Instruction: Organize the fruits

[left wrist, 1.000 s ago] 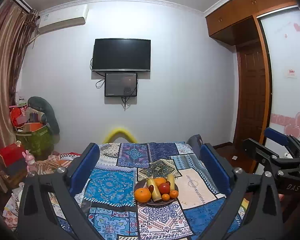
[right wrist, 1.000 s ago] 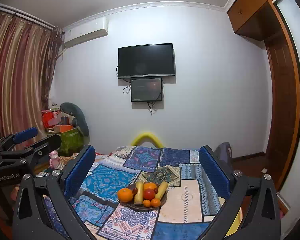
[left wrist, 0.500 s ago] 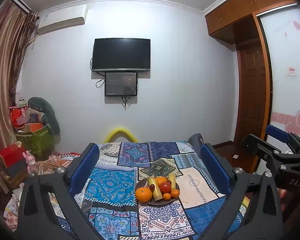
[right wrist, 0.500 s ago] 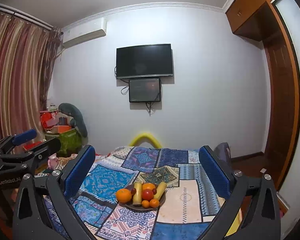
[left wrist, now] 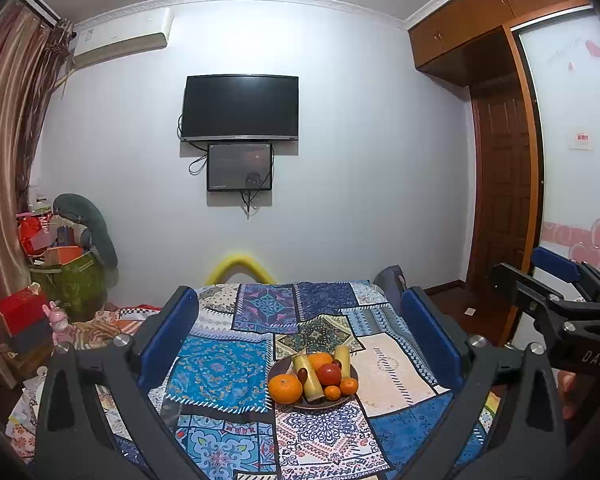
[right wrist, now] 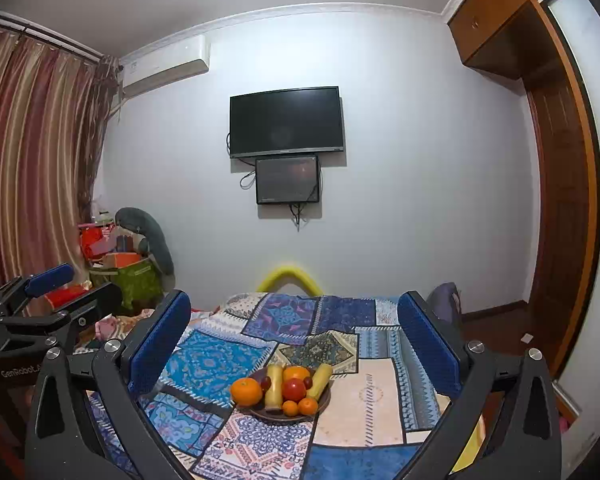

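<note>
Holding steady as before, both jaws apart, fruit bowl [left wrist: 290,364] unmoved on table [left wrist: 384,364]

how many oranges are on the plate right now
4. One big orange at the plate's front left, one at the back behind the apple, two small ones at the front right. More may be hidden underneath.
</note>
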The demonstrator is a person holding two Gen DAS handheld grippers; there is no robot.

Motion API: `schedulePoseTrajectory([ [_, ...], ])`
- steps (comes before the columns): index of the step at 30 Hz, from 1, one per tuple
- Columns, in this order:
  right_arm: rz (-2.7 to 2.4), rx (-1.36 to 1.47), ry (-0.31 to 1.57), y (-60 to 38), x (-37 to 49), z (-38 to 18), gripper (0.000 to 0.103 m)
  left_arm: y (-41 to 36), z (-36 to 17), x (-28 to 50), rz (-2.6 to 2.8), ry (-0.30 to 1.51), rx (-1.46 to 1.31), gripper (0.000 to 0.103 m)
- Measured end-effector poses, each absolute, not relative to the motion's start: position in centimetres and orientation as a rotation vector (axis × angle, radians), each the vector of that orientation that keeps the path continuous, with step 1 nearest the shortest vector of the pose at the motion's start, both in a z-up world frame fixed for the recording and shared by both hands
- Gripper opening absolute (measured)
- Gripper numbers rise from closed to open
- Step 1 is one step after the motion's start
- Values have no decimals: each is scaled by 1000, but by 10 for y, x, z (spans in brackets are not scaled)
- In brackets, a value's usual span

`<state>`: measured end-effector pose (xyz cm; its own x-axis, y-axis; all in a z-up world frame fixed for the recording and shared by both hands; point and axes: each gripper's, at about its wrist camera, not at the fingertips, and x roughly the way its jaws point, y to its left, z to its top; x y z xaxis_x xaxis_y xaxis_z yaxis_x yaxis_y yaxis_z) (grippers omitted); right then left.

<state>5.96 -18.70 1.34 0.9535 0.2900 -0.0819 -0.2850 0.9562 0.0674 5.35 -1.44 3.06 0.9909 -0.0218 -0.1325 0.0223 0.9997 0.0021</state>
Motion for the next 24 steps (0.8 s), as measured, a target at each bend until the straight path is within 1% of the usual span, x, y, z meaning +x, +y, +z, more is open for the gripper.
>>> schedulePoseTrajectory([
  [24,288,54,88,-188,59,18,103,-10,28,62,-49,135,-14,103],
])
